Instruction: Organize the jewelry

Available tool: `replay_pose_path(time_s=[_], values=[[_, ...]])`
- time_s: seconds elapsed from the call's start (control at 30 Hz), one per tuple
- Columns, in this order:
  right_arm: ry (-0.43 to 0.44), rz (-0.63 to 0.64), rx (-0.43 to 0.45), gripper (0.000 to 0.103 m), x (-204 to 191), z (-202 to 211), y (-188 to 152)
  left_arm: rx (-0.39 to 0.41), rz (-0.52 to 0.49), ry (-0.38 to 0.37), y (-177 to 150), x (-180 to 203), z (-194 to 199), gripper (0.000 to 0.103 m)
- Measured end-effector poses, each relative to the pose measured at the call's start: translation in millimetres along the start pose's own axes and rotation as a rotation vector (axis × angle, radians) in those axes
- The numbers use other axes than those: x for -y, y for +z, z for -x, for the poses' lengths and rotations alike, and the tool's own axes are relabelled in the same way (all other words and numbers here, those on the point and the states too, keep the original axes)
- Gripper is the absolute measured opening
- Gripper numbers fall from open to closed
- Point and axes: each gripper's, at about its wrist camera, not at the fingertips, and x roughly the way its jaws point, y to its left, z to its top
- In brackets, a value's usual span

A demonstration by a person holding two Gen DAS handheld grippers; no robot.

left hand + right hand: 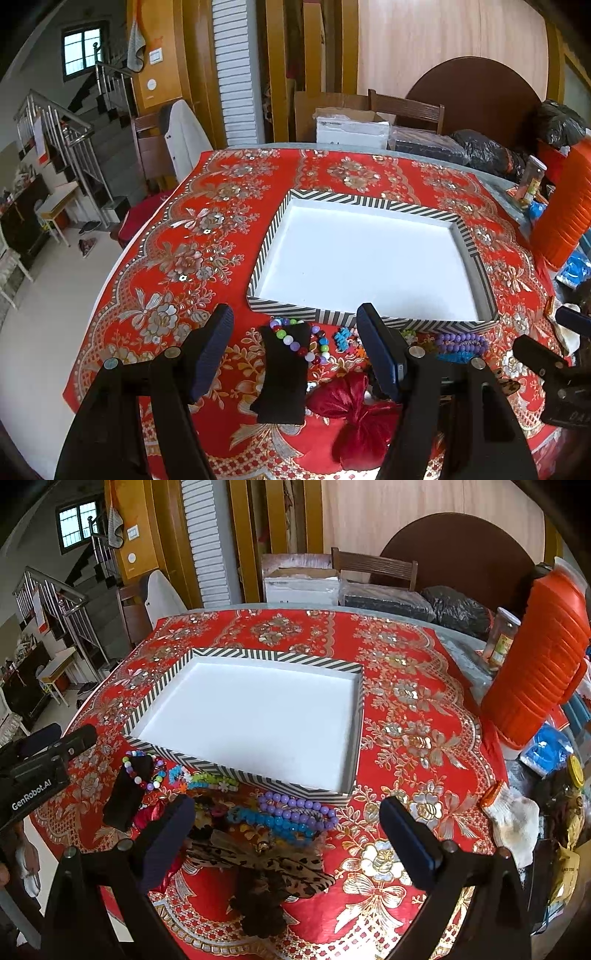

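A striped box lid (275, 227) (168, 681) with a white inside lies open on the red floral tablecloth. In front of it lies a pile of jewelry: a multicoloured bead bracelet (295, 341) (142, 775) over a black stand (284, 380) (127, 797), purple beads (461, 341) (295, 805), blue beads (273, 821), a red bow (354, 410) and a leopard-print bow (266, 860). My left gripper (299, 347) is open above the black stand. My right gripper (291, 834) is open above the beads and the leopard bow.
An orange ribbed jug (539, 657) (561, 206) and a jar (504, 637) stand at the table's right edge. A white glove (513, 819) and bags lie at the right. Chairs, boxes and black bags stand behind the table. The table edge drops off at the left.
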Motion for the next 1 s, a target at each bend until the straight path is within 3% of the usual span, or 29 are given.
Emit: replay_pose_path(time_s=[0.43, 0.87, 0.93, 1.0], values=[[0.0, -0.041, -0.029, 0.102, 21.9, -10.1, -3.7, -0.032, 0.005, 0.012, -1.3, -4.9, -9.8, 0.057], [0.017, -0.052, -0.088, 0.101, 57.6, -24.3, -27.8, -0.199, 0.119, -0.162, -8.2, -62.0, -36.6, 0.057], [0.025, -0.057, -0.099, 0.099, 63.8, -28.4, -34.3, -0.233, 0.107, -0.172, -13.0, -62.6, -42.9, 0.057], [0.027, -0.058, -0.12, 0.088, 67.9, -34.6, -38.9, -0.262, 0.096, -0.18, -18.0, -60.6, -49.0, 0.057]])
